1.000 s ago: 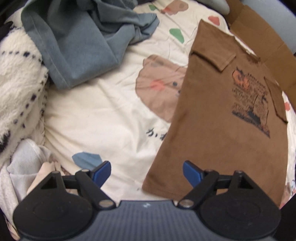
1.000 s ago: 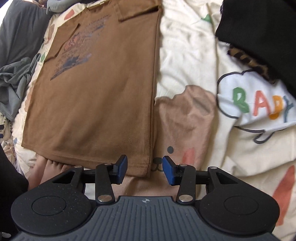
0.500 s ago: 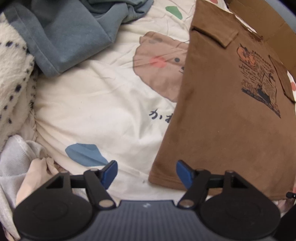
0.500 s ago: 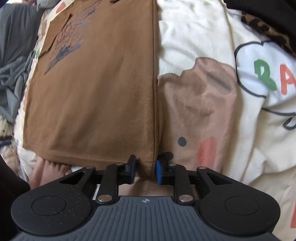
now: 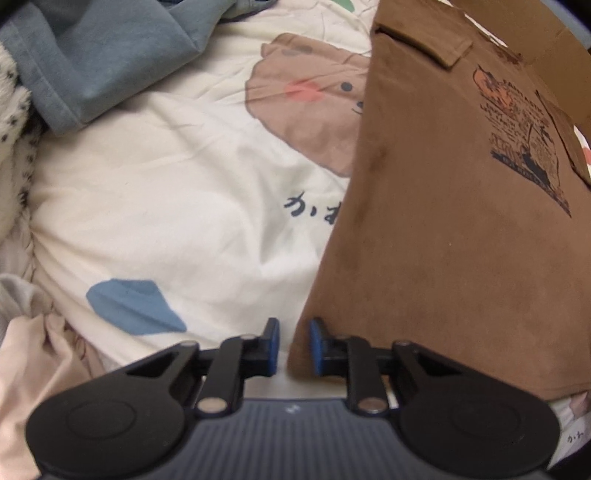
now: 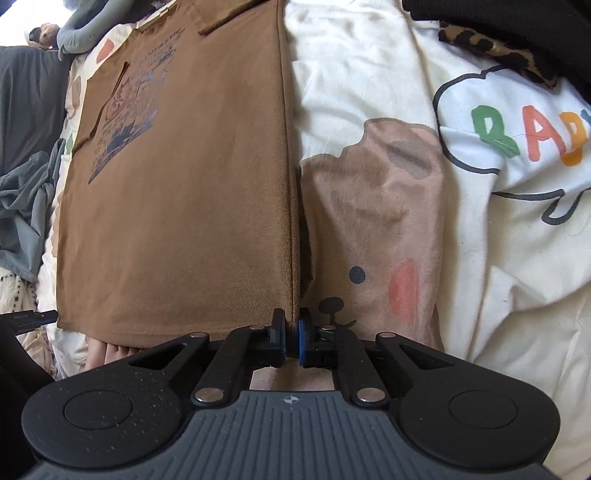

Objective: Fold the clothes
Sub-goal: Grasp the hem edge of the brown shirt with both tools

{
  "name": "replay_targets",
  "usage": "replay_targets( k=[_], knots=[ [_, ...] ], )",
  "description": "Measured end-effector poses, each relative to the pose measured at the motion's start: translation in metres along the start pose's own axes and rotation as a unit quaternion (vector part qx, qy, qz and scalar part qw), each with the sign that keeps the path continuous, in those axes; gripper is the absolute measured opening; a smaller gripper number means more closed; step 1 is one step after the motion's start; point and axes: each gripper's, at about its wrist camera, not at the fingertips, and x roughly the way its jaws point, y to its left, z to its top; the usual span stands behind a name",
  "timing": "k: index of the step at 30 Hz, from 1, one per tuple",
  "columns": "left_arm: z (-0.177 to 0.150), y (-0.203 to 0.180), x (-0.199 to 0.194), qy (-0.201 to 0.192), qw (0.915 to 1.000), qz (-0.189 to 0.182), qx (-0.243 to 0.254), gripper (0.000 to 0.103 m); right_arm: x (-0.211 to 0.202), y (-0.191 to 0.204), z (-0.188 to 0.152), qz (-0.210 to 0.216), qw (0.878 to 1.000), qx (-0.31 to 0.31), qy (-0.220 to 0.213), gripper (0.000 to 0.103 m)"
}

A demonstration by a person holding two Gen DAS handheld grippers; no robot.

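Observation:
A brown T-shirt (image 5: pixel 443 229) with a dark chest print lies flat on the cartoon-print bed sheet (image 5: pixel 177 192), its sleeves folded in. My left gripper (image 5: pixel 293 347) points down at the shirt's lower left corner. Its jaws are closing, the corner's edge lies between them, and a strip of sheet still shows beside the left pad. In the right wrist view the same shirt (image 6: pixel 184 221) fills the left half. My right gripper (image 6: pixel 291 339) is shut on its lower right corner, with brown cloth pinched between the pads.
A blue-grey garment (image 5: pixel 92 55) and a fluffy spotted blanket (image 5: pixel 11 110) lie left of the shirt, pale pink cloth (image 5: pixel 29 369) nearer. Cardboard (image 5: pixel 535 40) borders its far side. Right of it are a black garment (image 6: pixel 498 22), leopard print (image 6: pixel 491 48) and a white lettered piece (image 6: pixel 517 147). Bare toes (image 6: pixel 107 354) show below the hem.
The left gripper came down to the shirt's lower left corner and its jaws narrowed from wide to a small gap. The right gripper's jaws closed onto the lower right corner.

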Motion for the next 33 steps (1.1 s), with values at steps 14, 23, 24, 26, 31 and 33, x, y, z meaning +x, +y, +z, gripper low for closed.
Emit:
replay_targets(
  k=[14, 23, 24, 26, 31, 33],
  knots=[
    [-0.013, -0.01, 0.013, 0.006, 0.9998, 0.018, -0.002, 0.015, -0.003, 0.007, 0.0, -0.016, 1.0, -0.006, 0.009, 0.004],
    [-0.02, -0.012, 0.012, 0.007, 0.9989, 0.026, -0.038, 0.016, 0.012, 0.006, -0.001, -0.031, 0.999, 0.001, 0.024, 0.006],
    [-0.02, -0.015, 0.012, 0.007, 0.9988, 0.032, -0.035, 0.016, 0.014, 0.004, -0.001, -0.031, 0.999, 0.005, 0.023, 0.006],
    [-0.021, -0.022, 0.011, 0.007, 0.9987, 0.044, -0.024, 0.015, 0.017, 0.003, -0.001, -0.032, 0.999, 0.014, 0.02, 0.007],
    [-0.02, -0.025, 0.01, 0.012, 0.9983, 0.05, -0.027, 0.015, 0.02, 0.0, -0.001, -0.02, 0.999, 0.027, 0.008, 0.007],
    [-0.02, -0.027, 0.01, 0.013, 0.9984, 0.051, -0.019, 0.014, 0.021, -0.003, -0.001, -0.017, 0.999, 0.03, 0.007, 0.006]
  ],
)
